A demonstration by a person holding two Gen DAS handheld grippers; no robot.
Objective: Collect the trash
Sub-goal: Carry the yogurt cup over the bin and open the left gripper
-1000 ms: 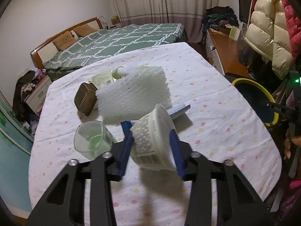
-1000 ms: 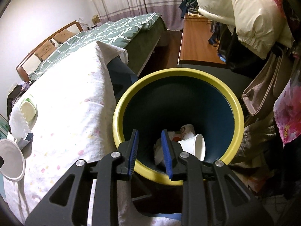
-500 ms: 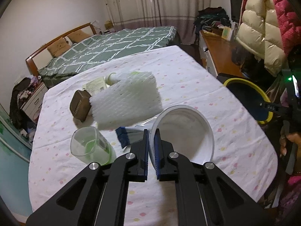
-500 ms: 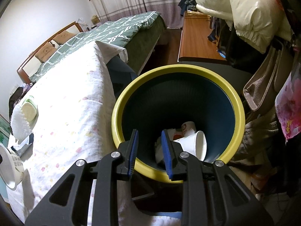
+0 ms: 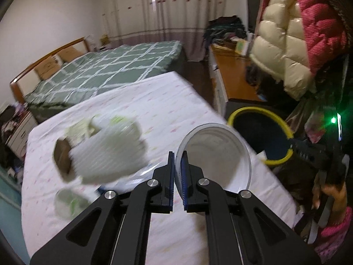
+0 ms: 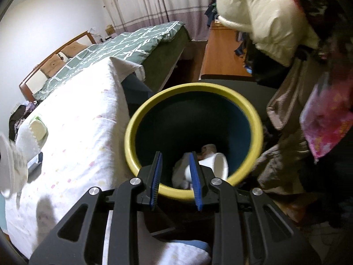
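Trash bin (image 6: 253,119) mouth wide open beside the table (image 5: 167,101) edge — paper cup (image 6: 213,164) etc. only at the bottom. Table's left half crowded w/ foam netting (image 5: 108,154) — right edge bare.

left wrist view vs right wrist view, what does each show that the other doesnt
Only the left wrist view shows the left gripper shut on the rim of the white tub, plus a brown box and a clear cup, both blurred.

Only the right wrist view shows the open right gripper above the bin's inside, where a paper cup lies among other trash.

Both show the yellow-rimmed bin, the white foam net and the tablecloth.
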